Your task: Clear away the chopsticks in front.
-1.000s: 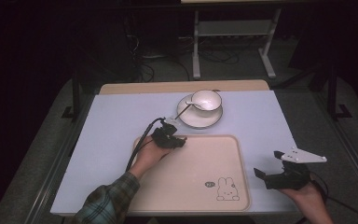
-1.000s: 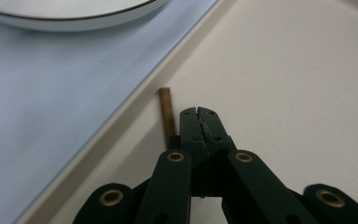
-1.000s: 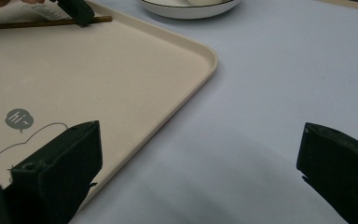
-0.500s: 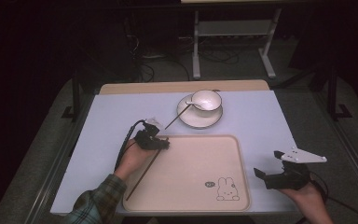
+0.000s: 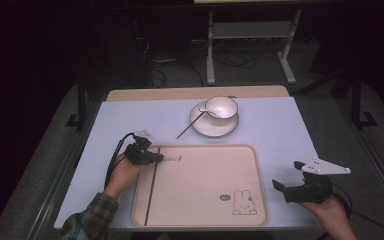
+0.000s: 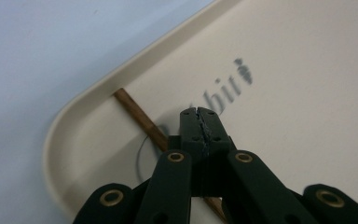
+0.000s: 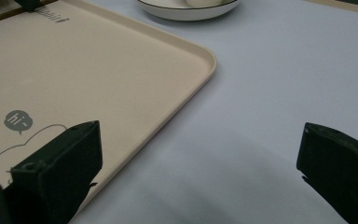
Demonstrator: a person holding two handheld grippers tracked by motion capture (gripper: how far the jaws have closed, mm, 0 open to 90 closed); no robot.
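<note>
I see my left gripper [image 5: 156, 157] at the tray's [image 5: 260, 185] far-left corner, jaws pressed together above a chopstick [image 5: 151, 186] lying inside. My right gripper [image 5: 280, 187] sits beside the tray, jaws wide apart.

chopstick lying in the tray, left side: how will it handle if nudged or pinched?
The chopstick looks thin, straight and wooden, so probably stiff and light. It lies flat along the tray floor, so a sideways nudge may roll or slide it. The left gripper is shut above it; such a narrow stick may slip.
</note>
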